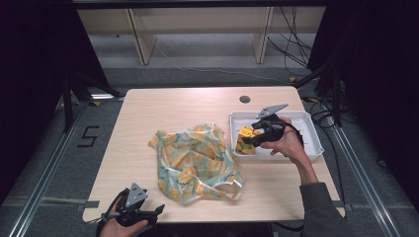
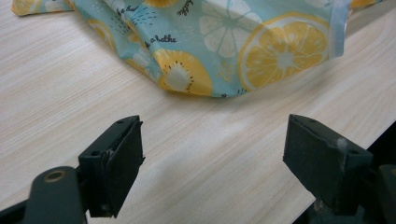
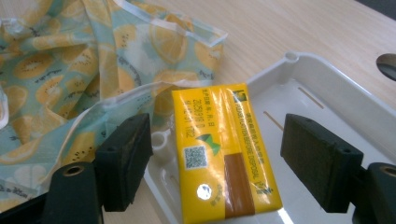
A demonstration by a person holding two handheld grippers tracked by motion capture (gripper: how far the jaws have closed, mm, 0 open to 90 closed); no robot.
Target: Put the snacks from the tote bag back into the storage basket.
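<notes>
High view: pale wood table (image 1: 148, 113), grey floor; both grippers' jaws wide, holding nothing.

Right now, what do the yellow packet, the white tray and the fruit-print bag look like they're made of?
Yellow packet: thin glossy plastic film, judging by the bright glare spot and its soft edges.
White tray: rigid moulded plastic, semi-gloss, with rounded corners and a raised rim.
Fruit-print bag: probably a thin, limp plastic or coated sheet; it crumples in folds and has a slight sheen.
</notes>
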